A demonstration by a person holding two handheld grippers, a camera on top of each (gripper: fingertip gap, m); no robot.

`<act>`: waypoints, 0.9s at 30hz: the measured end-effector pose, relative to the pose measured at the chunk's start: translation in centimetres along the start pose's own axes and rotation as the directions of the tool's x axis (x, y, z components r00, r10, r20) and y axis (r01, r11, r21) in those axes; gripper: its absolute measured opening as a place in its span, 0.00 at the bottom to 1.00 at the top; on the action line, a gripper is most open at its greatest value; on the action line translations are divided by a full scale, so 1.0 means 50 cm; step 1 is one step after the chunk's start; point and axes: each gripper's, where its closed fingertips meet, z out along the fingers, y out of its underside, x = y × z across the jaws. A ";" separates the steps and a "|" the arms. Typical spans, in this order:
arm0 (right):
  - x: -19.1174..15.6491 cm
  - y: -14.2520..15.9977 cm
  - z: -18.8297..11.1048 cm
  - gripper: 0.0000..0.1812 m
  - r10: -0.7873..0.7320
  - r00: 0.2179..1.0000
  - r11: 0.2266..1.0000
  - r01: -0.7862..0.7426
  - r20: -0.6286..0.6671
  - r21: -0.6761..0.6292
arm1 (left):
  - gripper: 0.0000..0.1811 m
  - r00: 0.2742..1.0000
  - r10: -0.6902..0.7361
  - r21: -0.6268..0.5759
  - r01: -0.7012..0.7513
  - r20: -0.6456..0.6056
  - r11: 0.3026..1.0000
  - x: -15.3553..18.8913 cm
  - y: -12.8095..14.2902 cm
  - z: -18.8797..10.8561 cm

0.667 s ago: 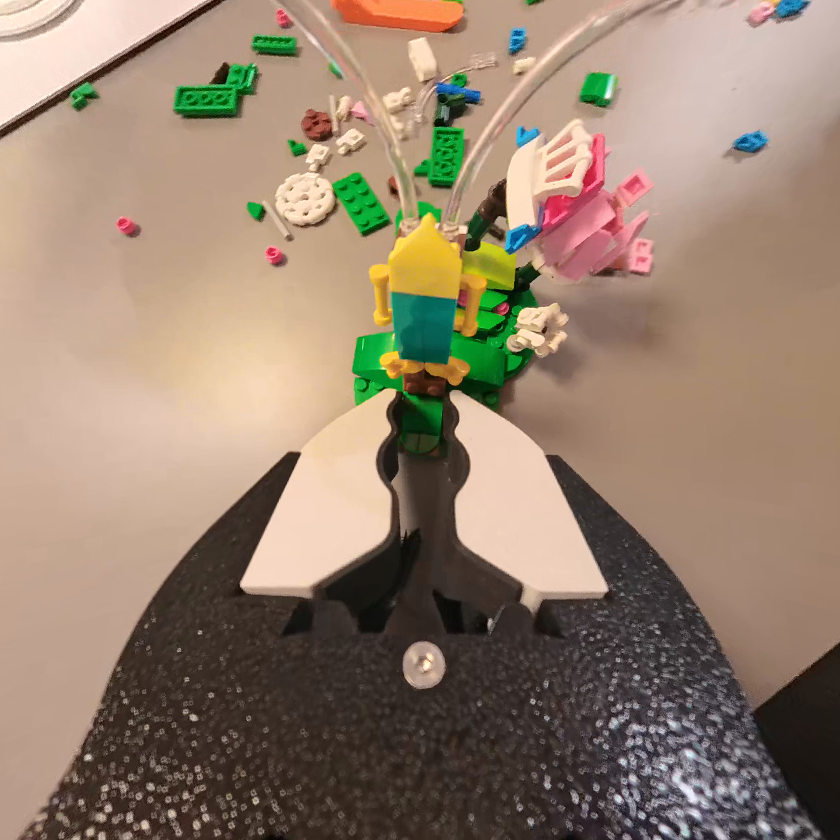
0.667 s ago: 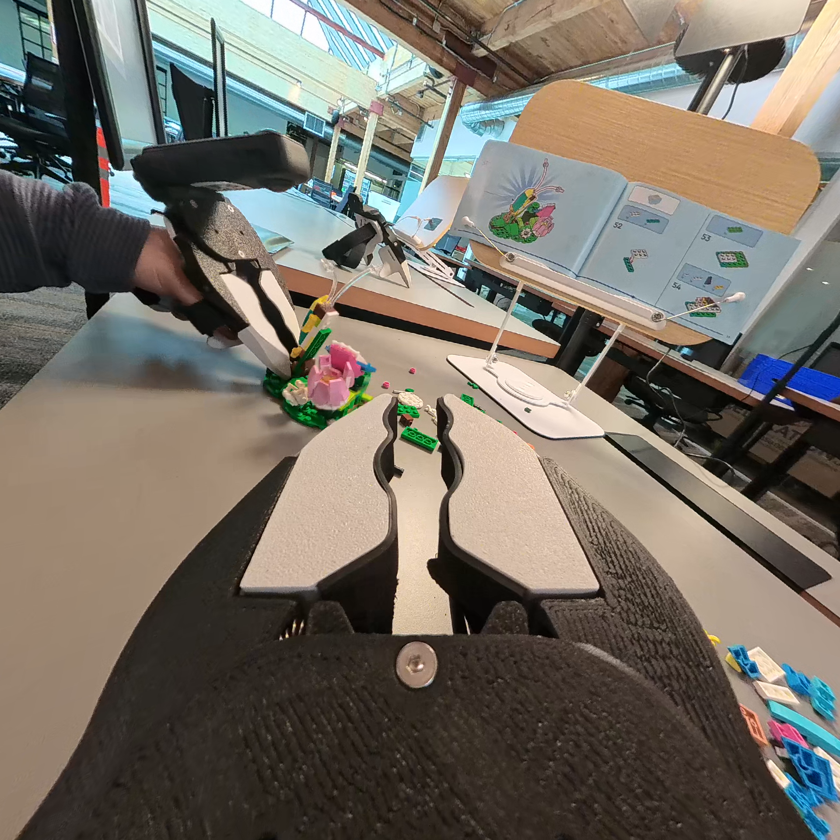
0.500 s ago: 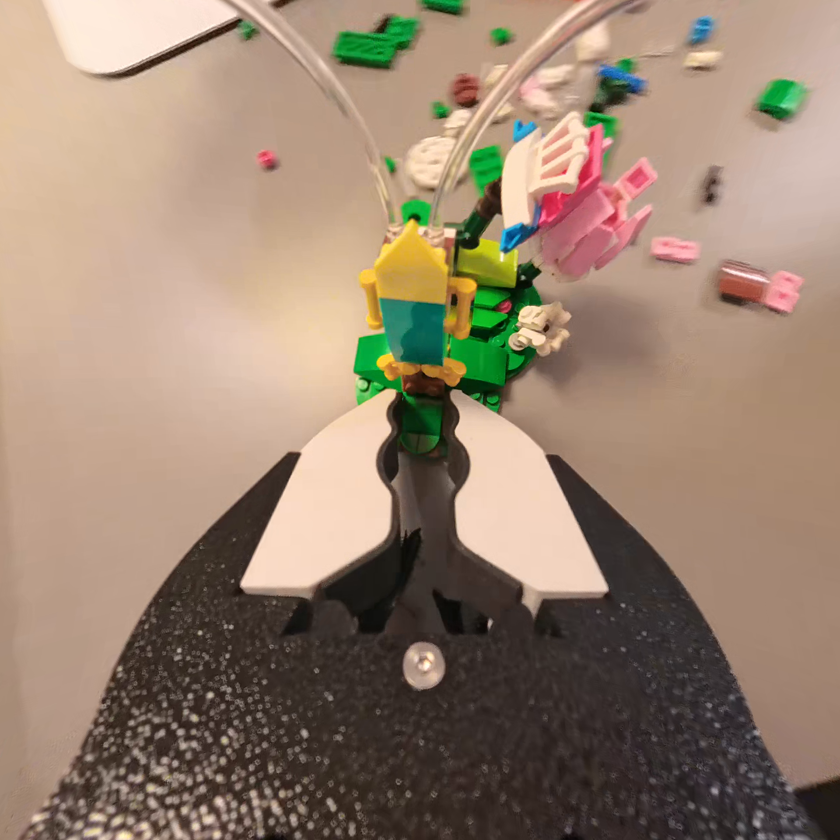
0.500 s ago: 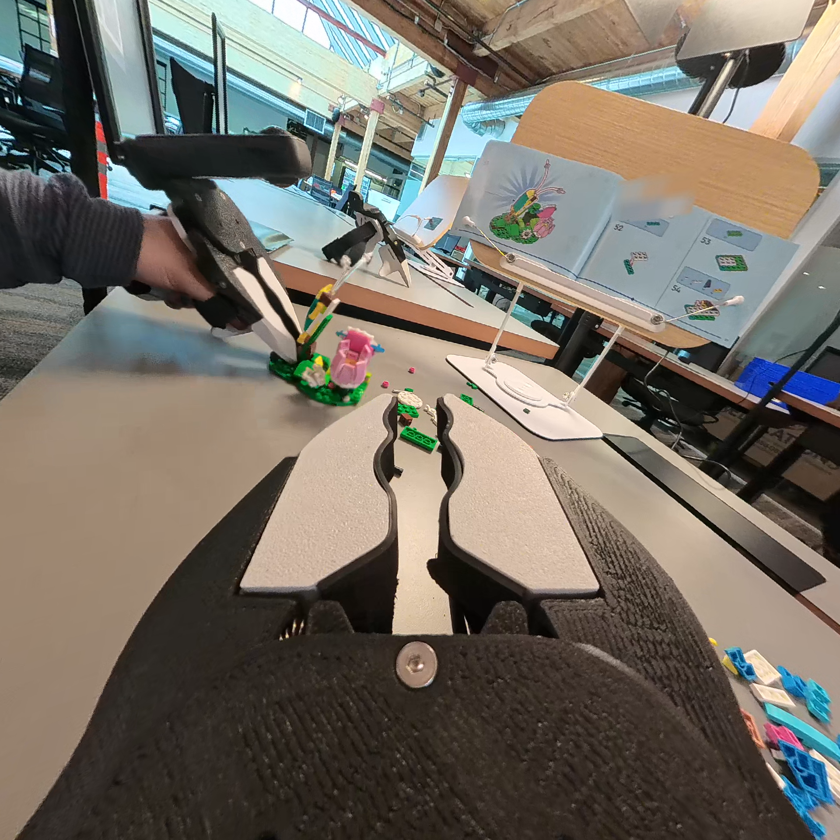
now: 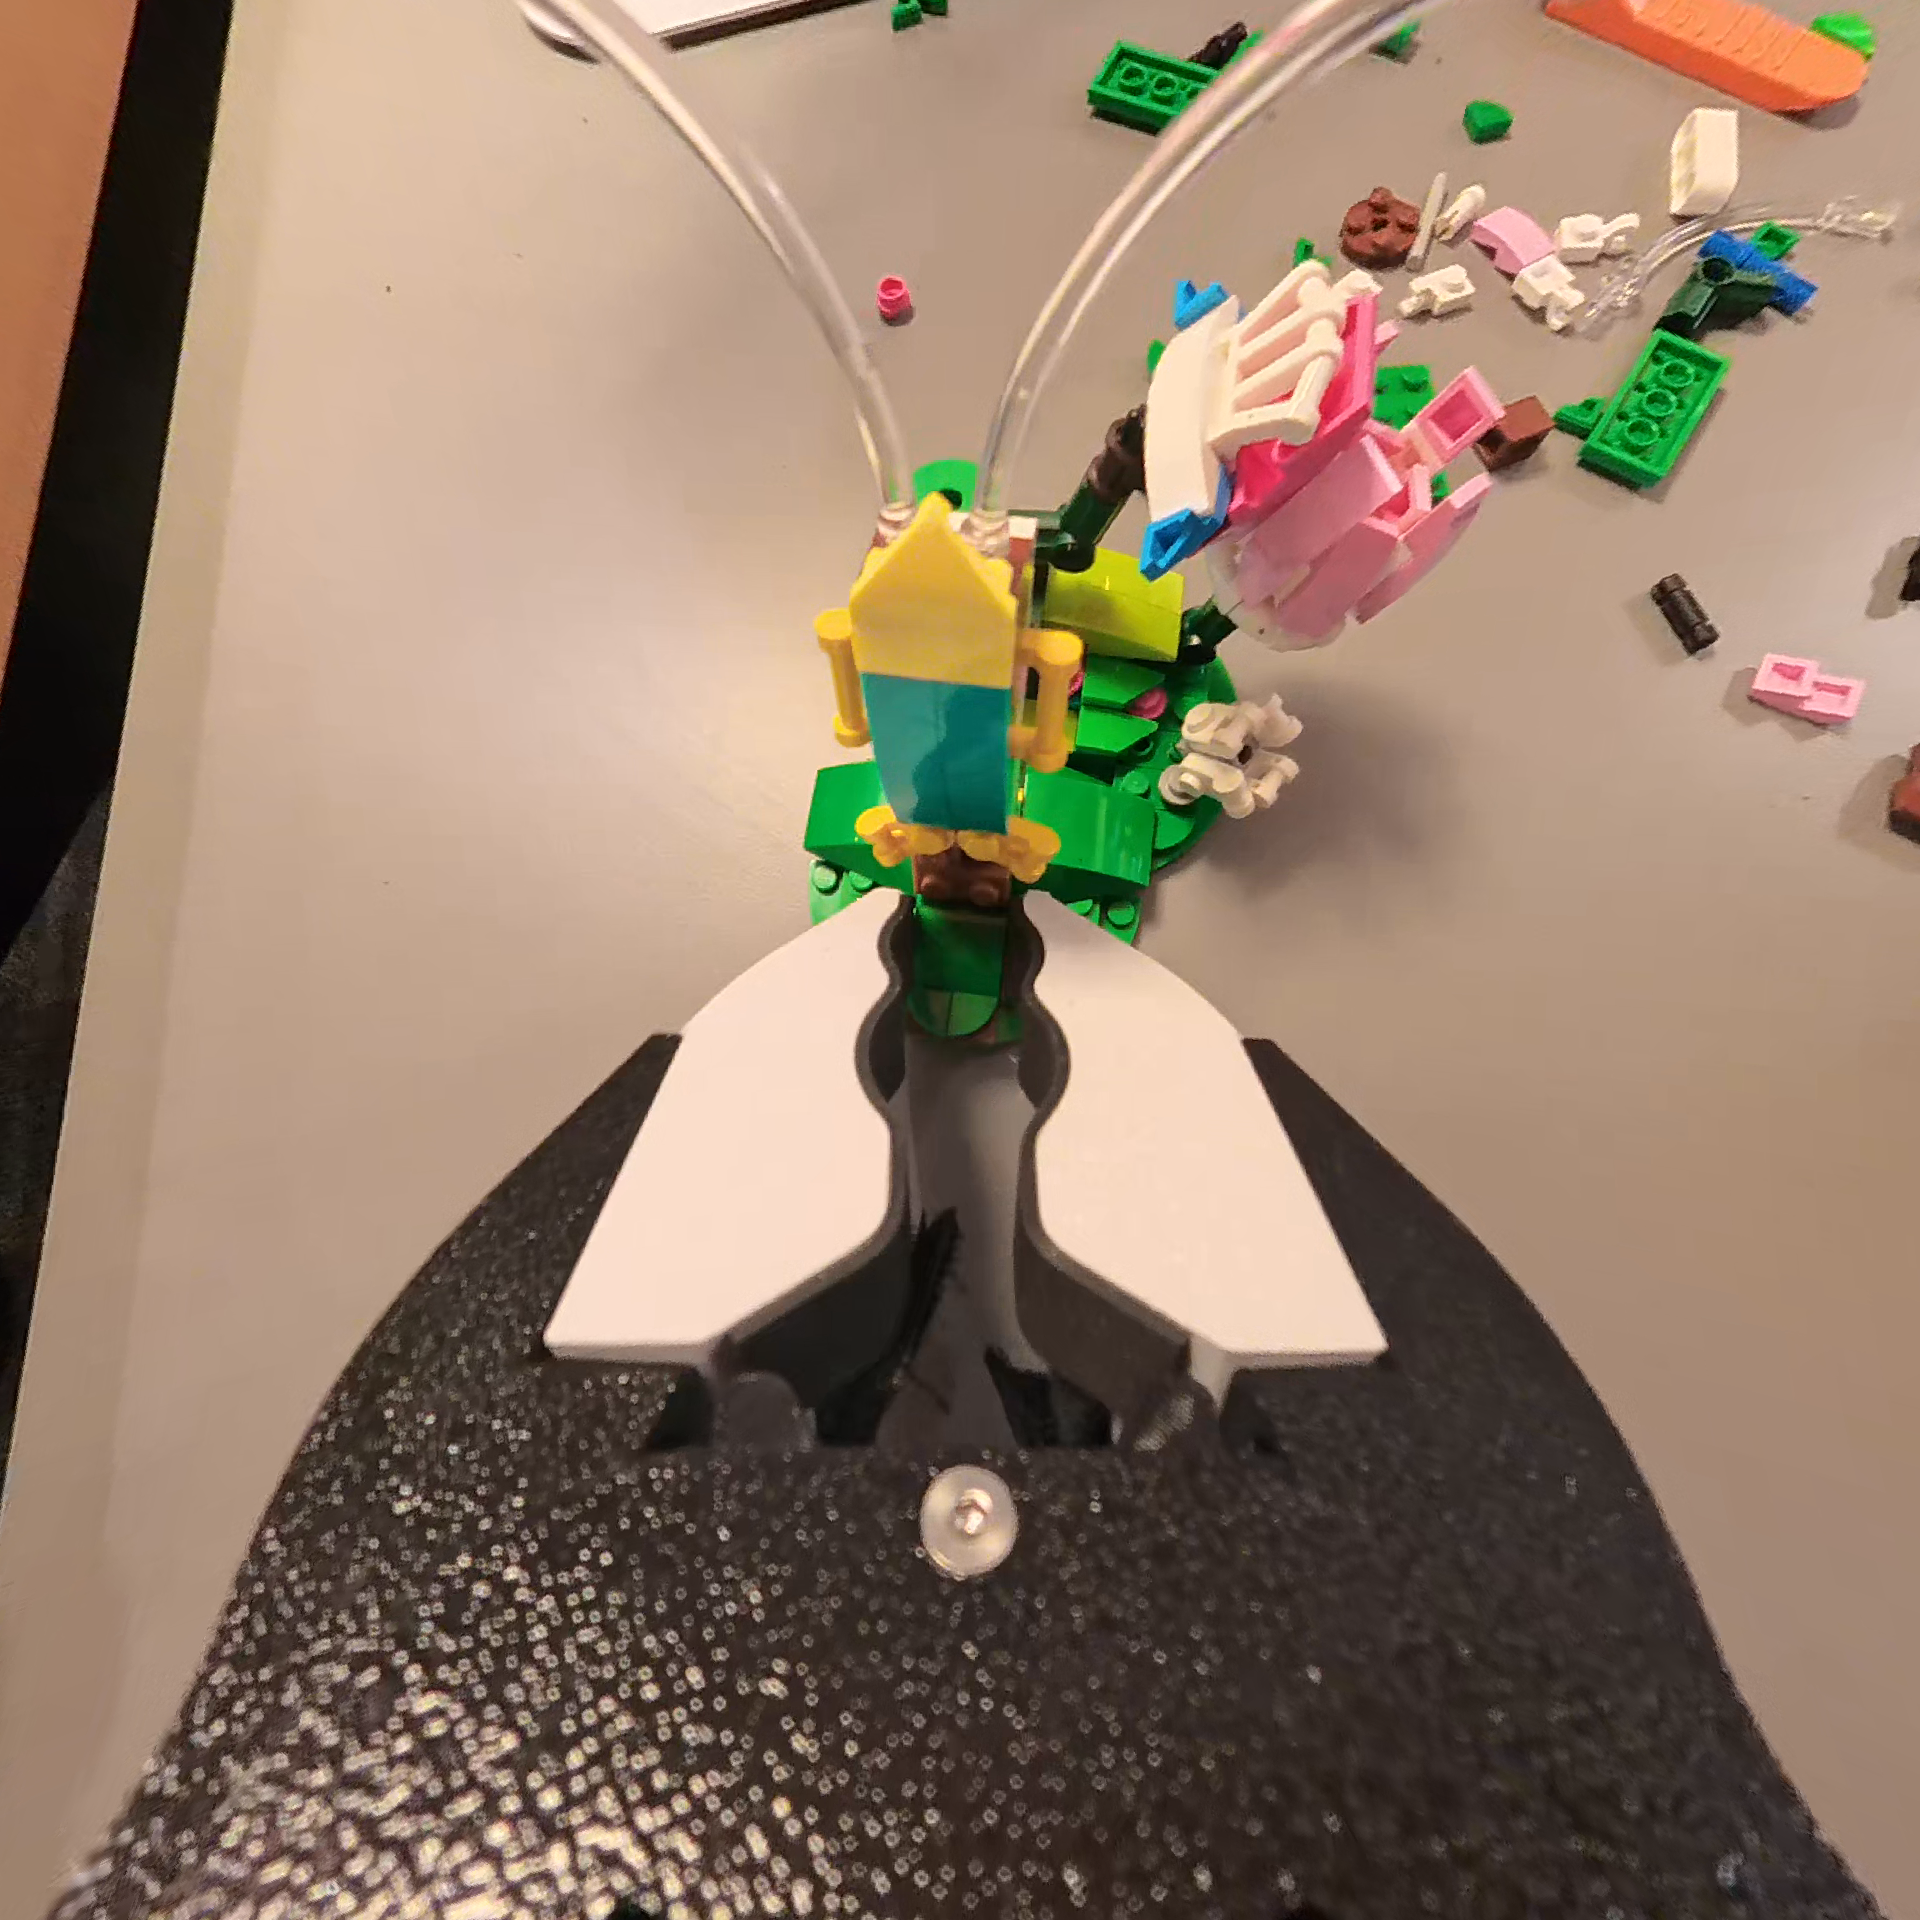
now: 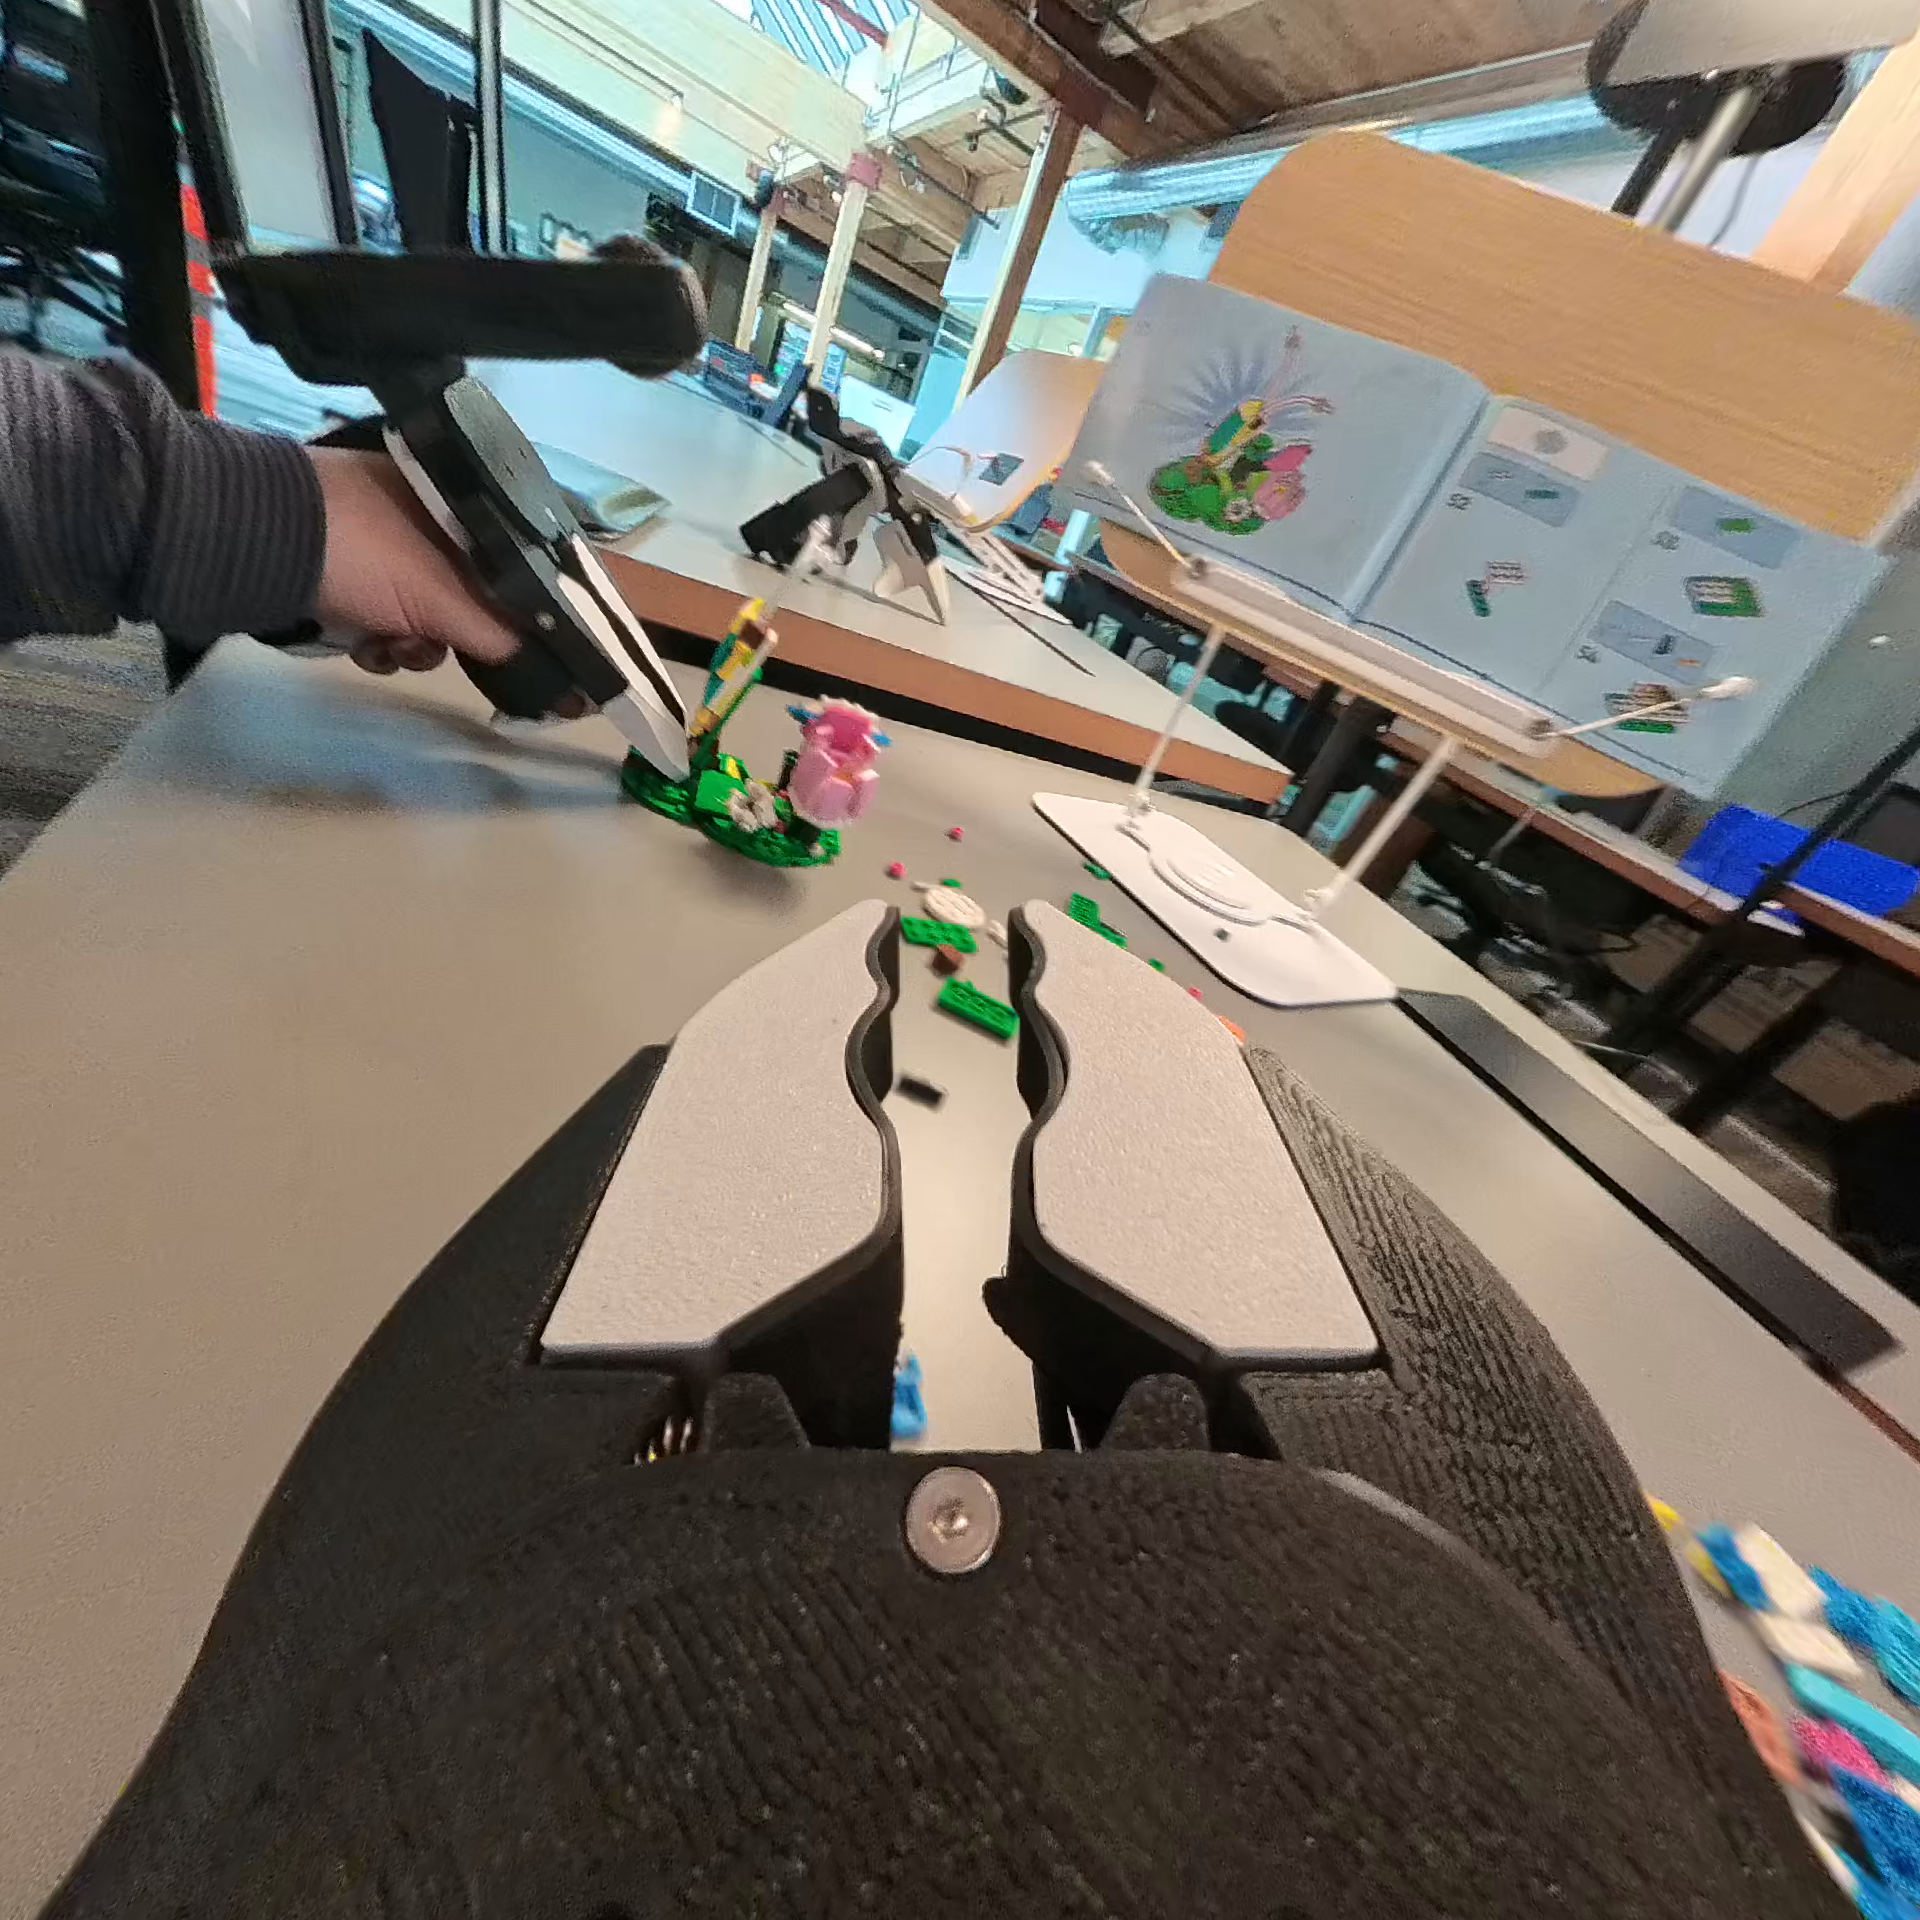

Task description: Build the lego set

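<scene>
— Where's the lego model [image 5: 997,790]?

— On the table [image 5: 468,727]; I'm pinching its green stalk with the left gripper [image 5: 958,940].

— The right gripper [image 6: 948,925]?

— Hovering narrow and empty. I'm keeping the base flat while turning.

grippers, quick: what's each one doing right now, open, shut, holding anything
Left gripper: shut on the green stem of the flower model, which sits on the table.
Right gripper: open, fingers apart, holding nothing.
</scene>
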 end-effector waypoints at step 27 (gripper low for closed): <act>-0.092 -0.058 0.363 0.05 0.287 0.958 0.954 -0.285 0.006 -0.091 | 0.09 0.990 -0.093 0.078 0.085 0.103 0.993 0.010 -0.004 0.002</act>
